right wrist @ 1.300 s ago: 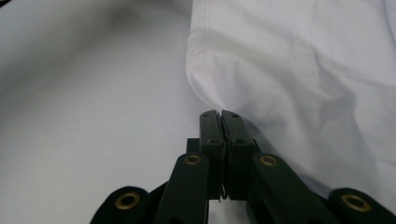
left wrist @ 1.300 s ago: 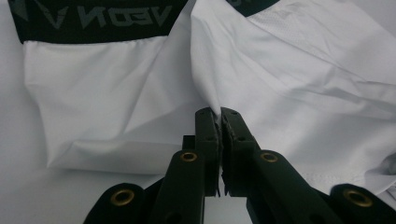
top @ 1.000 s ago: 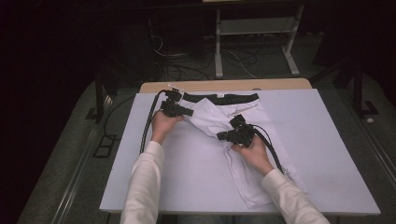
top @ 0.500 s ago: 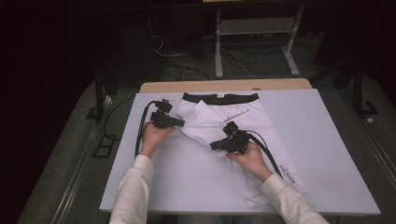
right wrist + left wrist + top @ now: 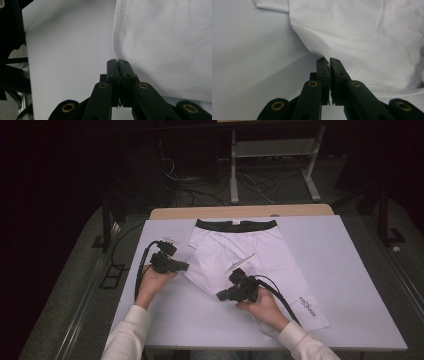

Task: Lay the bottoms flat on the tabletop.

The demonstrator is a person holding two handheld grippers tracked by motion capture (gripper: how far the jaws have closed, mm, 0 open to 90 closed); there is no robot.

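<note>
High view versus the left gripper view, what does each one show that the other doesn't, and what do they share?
High view alone: the black waistband at the far edge, the printed leg, both hands, the right claw. Left gripper view alone: the left claw shut on a pinched fold of the white shorts. Shared: the shorts and the white table.

Garment's near hem hidden behind the right hand; logo print unreadable.
</note>
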